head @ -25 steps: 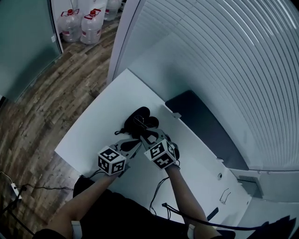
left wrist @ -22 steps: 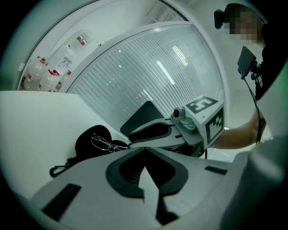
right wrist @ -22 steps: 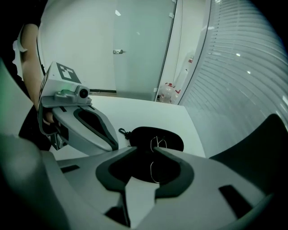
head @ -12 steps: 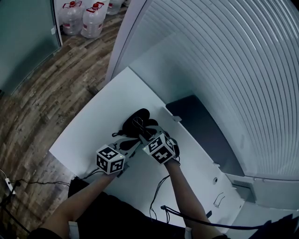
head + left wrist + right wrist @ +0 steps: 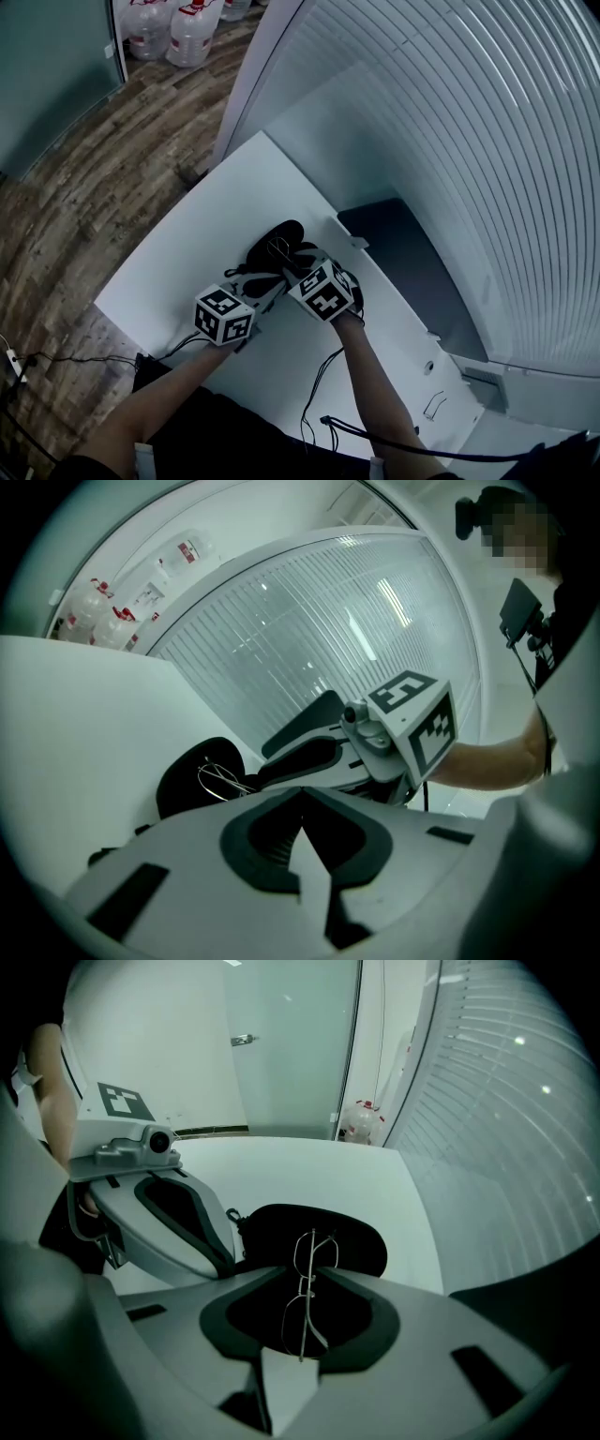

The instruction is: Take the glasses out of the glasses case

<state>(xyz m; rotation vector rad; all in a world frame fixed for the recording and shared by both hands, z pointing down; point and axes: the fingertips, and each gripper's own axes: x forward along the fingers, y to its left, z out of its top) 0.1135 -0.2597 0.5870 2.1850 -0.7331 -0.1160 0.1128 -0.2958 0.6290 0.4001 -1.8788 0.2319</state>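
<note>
Grips thin wire-framed glasses (image 5: 302,1299) in the right claw (image 5: 309,1274), jaws drawn narrow onto the frame. Holds them edge-on and upright between the pads, the far lens rim poking out past the tips. Reaches with that rim over the open black glasses case (image 5: 349,1241), which lies flat on the white tabletop (image 5: 309,1171) just beyond the claw. Hard to tell whether the frame touches the case lining or hangs clear of it.

Keeps the left claw (image 5: 302,794) pressed tip to tip, with nothing visible between the jaws. Points it at the near edge of the case from the person's left, close beside the right claw. Cannot tell whether it touches that edge.

From the head view: both claws side by side at the case, marker cubes toward the person, forearms stretched out over the tabletop. Beyond the case, bare white surface up to a ribbed wall (image 5: 450,112). On the right, against that wall, a dark grey panel (image 5: 403,258). Farther back, on the wood floor (image 5: 75,178), large water bottles (image 5: 192,19). Near the person's right arm, thin black cables (image 5: 319,375) trailing across the tabletop.
</note>
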